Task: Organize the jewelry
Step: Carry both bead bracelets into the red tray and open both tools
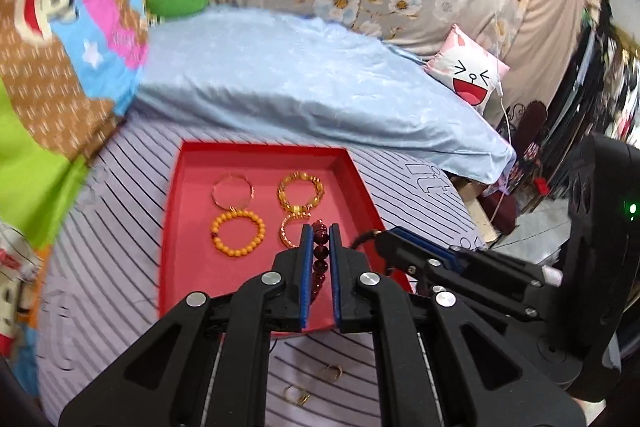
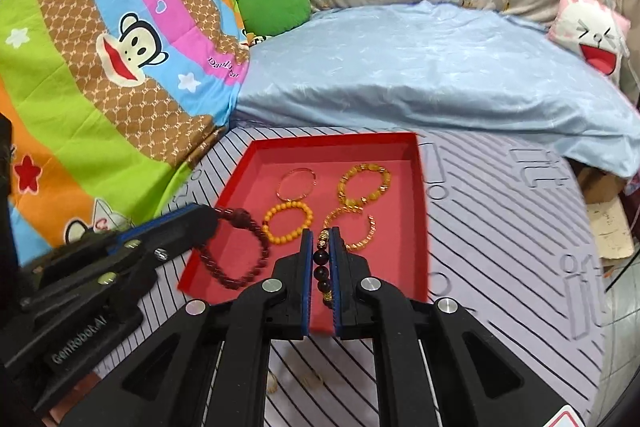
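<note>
A red tray (image 1: 256, 151) (image 2: 420, 211) lies on the striped bed sheet. In it lie a thin gold bangle (image 1: 233, 191) (image 2: 297, 183), an orange bead bracelet (image 1: 238, 233) (image 2: 288, 221), a chunky gold bracelet (image 1: 301, 193) (image 2: 364, 187) and a gold chain bracelet (image 1: 289, 231) (image 2: 362, 233). My left gripper (image 1: 320, 231) (image 2: 208, 217) is shut on a dark red bead bracelet (image 1: 321, 259) (image 2: 236, 259) that hangs over the tray's near left part. My right gripper (image 2: 321, 233) (image 1: 380, 235) is shut on a dark bead bracelet with gold beads (image 2: 322, 267) over the tray's near edge.
Small gold rings (image 1: 316, 383) (image 2: 292, 383) lie on the sheet in front of the tray. A blue pillow (image 1: 304, 79) lies behind the tray, a cartoon quilt (image 2: 100, 67) to the left, a pink cushion (image 1: 468, 71) at right. The bed edge drops off at right.
</note>
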Action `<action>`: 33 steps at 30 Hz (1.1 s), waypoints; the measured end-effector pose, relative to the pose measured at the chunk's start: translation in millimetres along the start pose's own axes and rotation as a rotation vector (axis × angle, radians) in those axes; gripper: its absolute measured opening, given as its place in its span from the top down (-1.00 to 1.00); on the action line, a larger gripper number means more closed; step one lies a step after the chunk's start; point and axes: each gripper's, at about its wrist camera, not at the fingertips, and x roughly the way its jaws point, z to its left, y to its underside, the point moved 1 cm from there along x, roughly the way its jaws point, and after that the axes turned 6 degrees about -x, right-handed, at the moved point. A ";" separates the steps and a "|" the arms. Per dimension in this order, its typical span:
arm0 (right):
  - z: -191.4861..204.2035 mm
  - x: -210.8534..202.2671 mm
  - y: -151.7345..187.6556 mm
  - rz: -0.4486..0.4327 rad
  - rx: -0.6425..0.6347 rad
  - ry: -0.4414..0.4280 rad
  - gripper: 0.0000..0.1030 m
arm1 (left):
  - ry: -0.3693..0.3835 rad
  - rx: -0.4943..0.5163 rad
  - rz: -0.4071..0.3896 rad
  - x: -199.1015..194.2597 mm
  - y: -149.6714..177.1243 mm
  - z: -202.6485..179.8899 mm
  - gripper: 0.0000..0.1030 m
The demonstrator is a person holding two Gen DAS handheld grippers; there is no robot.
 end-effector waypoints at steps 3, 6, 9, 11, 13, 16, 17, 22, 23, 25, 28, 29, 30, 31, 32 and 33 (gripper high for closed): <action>-10.4 30.7 6.2 0.060 0.060 -0.049 0.85 | -0.003 -0.079 0.085 35.2 3.4 26.1 0.85; -16.6 53.1 17.6 0.113 0.065 -0.031 0.85 | -0.060 -0.097 0.133 58.1 13.9 46.2 0.85; -21.4 62.0 27.4 0.139 0.050 0.009 0.85 | -0.131 -0.089 0.151 69.0 24.7 61.5 0.85; -25.5 65.9 31.6 0.151 0.038 0.038 0.85 | -0.165 -0.077 0.150 70.7 28.8 67.8 0.85; -28.3 69.6 35.3 0.162 0.032 0.054 0.85 | -0.197 -0.059 0.151 72.8 32.1 71.9 0.85; -28.1 73.8 39.1 0.174 0.004 0.084 0.85 | -0.245 -0.027 0.151 77.0 34.6 74.9 0.85; -27.3 75.1 39.0 0.173 -0.009 0.095 0.85 | -0.261 -0.016 0.150 78.8 34.8 75.1 0.85; -20.9 83.3 34.5 0.177 -0.054 0.131 0.85 | -0.347 0.073 0.144 87.2 37.2 68.2 0.85; -20.4 85.0 33.1 0.177 -0.061 0.139 0.85 | -0.362 0.087 0.143 88.6 37.8 67.6 0.85; -19.3 87.3 31.6 0.173 -0.072 0.159 0.85 | -0.383 0.102 0.132 89.9 38.5 66.7 0.84; -20.2 86.7 31.2 0.159 -0.068 0.167 0.79 | -0.394 0.099 0.112 89.1 38.2 69.3 0.83; -20.9 86.1 31.3 0.153 -0.065 0.170 0.75 | -0.395 0.097 0.109 88.9 38.3 70.0 0.83; -21.4 85.8 31.4 0.151 -0.061 0.170 0.67 | -0.401 0.095 0.103 88.7 38.8 70.7 0.82; -22.8 85.3 31.9 0.148 -0.053 0.167 0.60 | -0.404 0.096 0.096 88.3 39.2 71.1 0.82; -24.1 84.6 32.5 0.146 -0.045 0.165 0.58 | -0.405 0.098 0.092 87.9 39.5 70.6 0.78; -24.7 83.7 32.7 0.143 -0.041 0.164 0.58 | -0.409 0.099 0.087 87.2 39.8 70.1 0.69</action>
